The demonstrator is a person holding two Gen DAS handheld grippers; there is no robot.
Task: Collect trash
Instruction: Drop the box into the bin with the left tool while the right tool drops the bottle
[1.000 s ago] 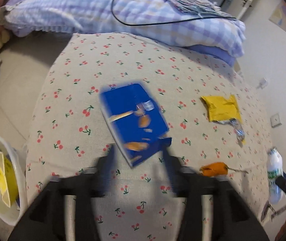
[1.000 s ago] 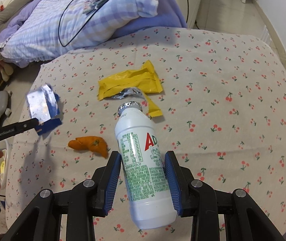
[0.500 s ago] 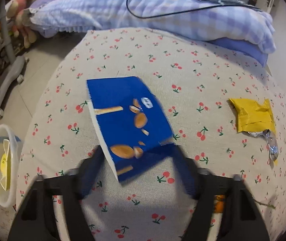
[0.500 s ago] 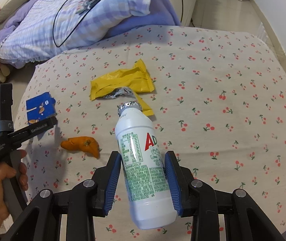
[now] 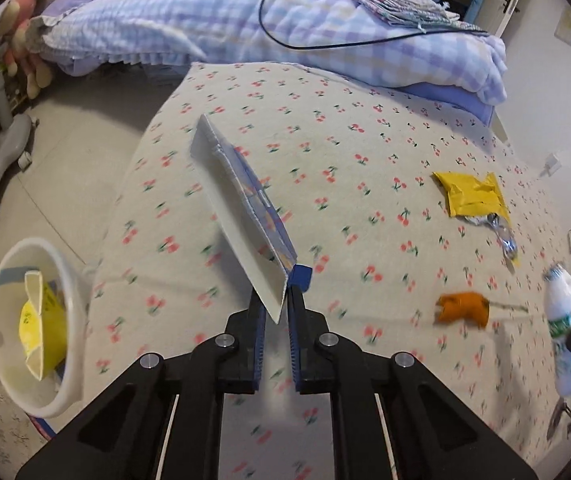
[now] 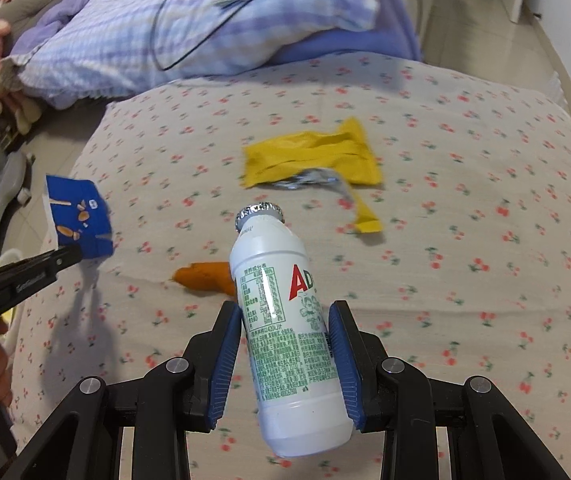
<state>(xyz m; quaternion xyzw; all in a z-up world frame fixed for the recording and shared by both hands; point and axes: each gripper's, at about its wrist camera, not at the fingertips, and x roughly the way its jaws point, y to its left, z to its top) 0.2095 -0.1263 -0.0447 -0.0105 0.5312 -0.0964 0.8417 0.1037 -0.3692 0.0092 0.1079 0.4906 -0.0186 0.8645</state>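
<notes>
The left gripper (image 5: 277, 300) was clamped on one bottom corner of the flattened blue box (image 5: 241, 216), whose long axis ran up toward 11 o'clock; so slim a pinch could let it pivot or slip before reaching the white bin (image 5: 65, 300) at 8 o'clock. The right gripper (image 6: 285, 364) squeezed the white bottle (image 6: 285, 320), cap toward 12 o'clock.

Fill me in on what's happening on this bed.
A person is clearing trash off the cherry-print bed with two handheld grippers. The left gripper is shut on a flat blue snack box; the right gripper holds a white drink bottle. A yellow wrapper and an orange peel lie on the cover. A white bin stands beside the bed.
</notes>
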